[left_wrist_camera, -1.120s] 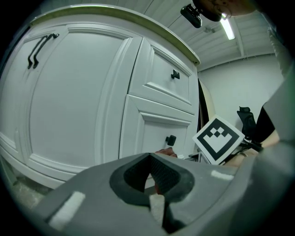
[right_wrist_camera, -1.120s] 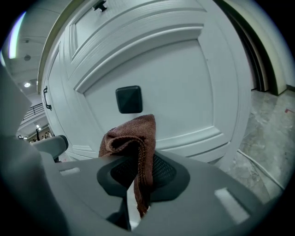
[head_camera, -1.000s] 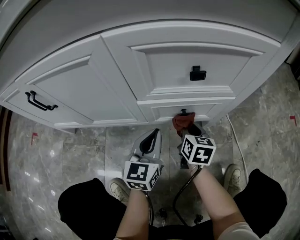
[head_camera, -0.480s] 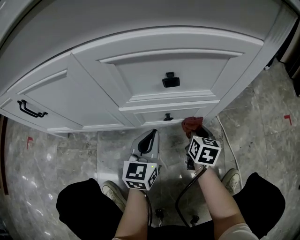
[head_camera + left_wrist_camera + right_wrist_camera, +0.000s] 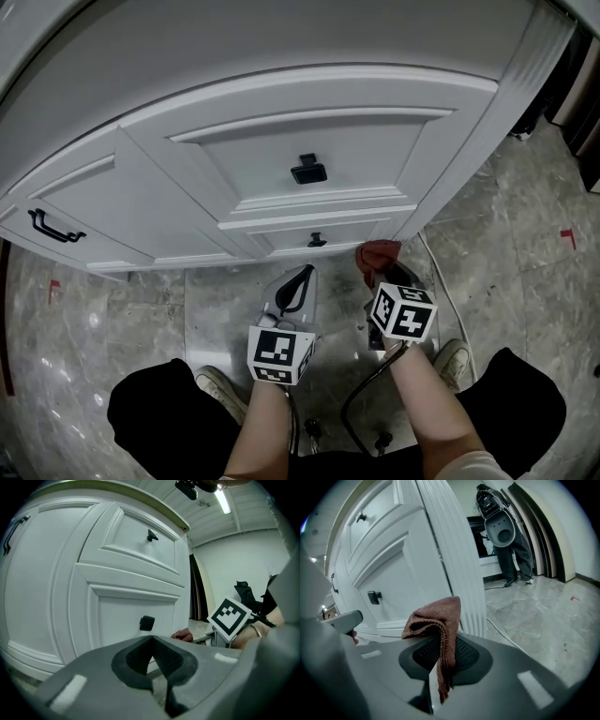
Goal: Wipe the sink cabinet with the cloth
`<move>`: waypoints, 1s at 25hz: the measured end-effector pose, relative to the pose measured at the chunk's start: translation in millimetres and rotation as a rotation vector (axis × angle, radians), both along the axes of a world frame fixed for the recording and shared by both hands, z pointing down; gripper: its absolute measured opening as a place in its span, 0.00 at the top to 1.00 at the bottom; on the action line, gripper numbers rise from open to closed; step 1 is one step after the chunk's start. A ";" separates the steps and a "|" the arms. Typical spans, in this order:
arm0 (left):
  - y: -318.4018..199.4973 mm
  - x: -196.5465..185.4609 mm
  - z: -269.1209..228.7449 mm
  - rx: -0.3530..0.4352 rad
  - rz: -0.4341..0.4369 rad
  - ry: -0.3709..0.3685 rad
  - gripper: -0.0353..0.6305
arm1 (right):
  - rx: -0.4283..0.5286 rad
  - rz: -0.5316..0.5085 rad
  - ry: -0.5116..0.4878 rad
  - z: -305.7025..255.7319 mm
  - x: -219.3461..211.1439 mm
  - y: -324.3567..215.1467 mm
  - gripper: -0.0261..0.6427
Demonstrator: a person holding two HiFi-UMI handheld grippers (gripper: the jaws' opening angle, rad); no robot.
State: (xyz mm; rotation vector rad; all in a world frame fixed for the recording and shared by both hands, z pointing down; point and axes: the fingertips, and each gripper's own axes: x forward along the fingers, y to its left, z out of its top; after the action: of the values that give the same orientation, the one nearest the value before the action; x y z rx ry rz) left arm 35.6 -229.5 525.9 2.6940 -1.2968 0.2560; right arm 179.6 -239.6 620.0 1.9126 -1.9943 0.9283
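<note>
The right claw (image 5: 380, 269) grips a fold of a rust-brown knitted cloth (image 5: 433, 616), whose bulk flops over its tips, close before the white panelled sink cabinet (image 5: 309, 112). The left claw (image 5: 298, 286) hangs beside it, closed and empty. Risk: rubbing friction may pull the thinly pinched fold free, so the bare jaws scrape the paint.

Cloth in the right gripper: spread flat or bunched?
Bunched. The cloth is folded over itself, pinched by the right gripper, one edge hanging down.

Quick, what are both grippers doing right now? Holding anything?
Left gripper: closed, empty.
Right gripper: closed on the cloth.
</note>
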 end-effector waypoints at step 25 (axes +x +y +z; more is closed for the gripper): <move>166.7 -45.0 -198.9 0.317 -0.068 0.228 0.95 | 0.511 -0.155 0.135 -245.7 -71.0 168.6 0.83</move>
State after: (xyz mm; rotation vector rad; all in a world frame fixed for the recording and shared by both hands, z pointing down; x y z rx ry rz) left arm -9.5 -62.9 327.0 2.8147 -1.4585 -0.2816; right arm 108.6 -71.0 374.3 1.9457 -2.4181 0.2517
